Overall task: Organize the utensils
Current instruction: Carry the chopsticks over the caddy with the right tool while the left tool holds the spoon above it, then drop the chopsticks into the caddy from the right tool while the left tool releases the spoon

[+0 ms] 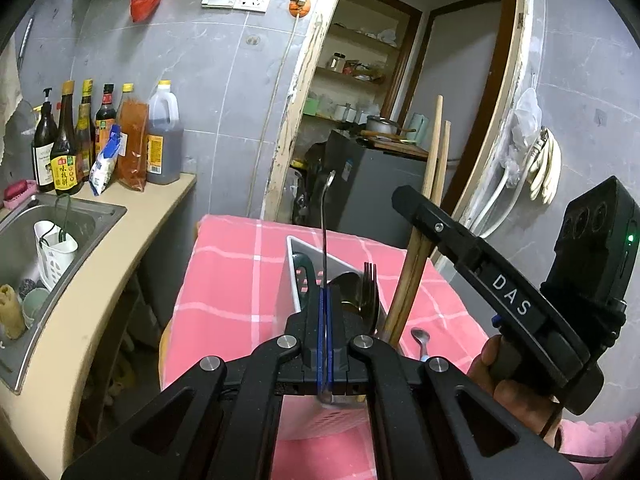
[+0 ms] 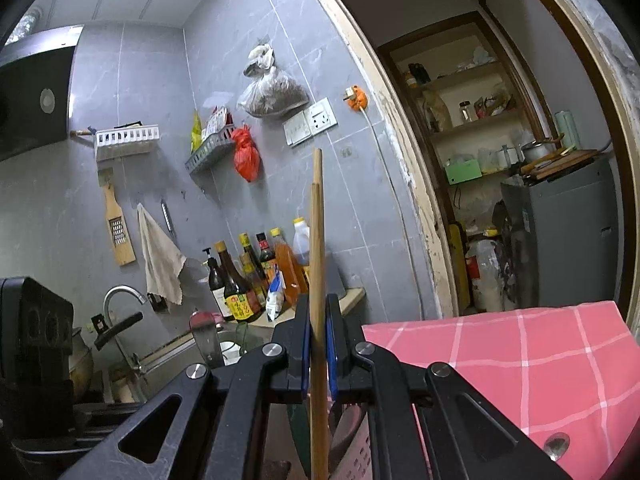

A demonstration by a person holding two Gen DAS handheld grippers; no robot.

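Chopsticks (image 2: 318,280) stand nearly upright between the blue pads (image 2: 331,344) of your right hand-held gripper (image 2: 318,344), which is clamped on the pair; their tips rise in front of the grey tiled wall, and their lower ends go down out of view towards a holder you can only glimpse below. From the left wrist view the same chopsticks (image 1: 416,264) lean to the right out of the white utensil holder (image 1: 290,276), with the right hand-held gripper (image 1: 424,216) pinching them part-way up.

Your left hand-held gripper (image 1: 325,320) is closed on a thin metal utensil handle (image 1: 326,220) that sticks up almost vertically above the holder; you cannot tell what kind of utensil it is, since its working end is hidden behind the pads. Inside the holder, just right of that handle, sit a fork (image 1: 370,284) with tines up and a spoon (image 1: 348,284) bowl beside it.

A small spoon (image 1: 421,338) lies on the pink checked cloth (image 1: 228,272) of the worktop, near right of the holder. On the far left, sauce bottles (image 1: 66,144) line the counter beside a steel sink (image 1: 24,220), where another white caddy (image 1: 54,248) sits.
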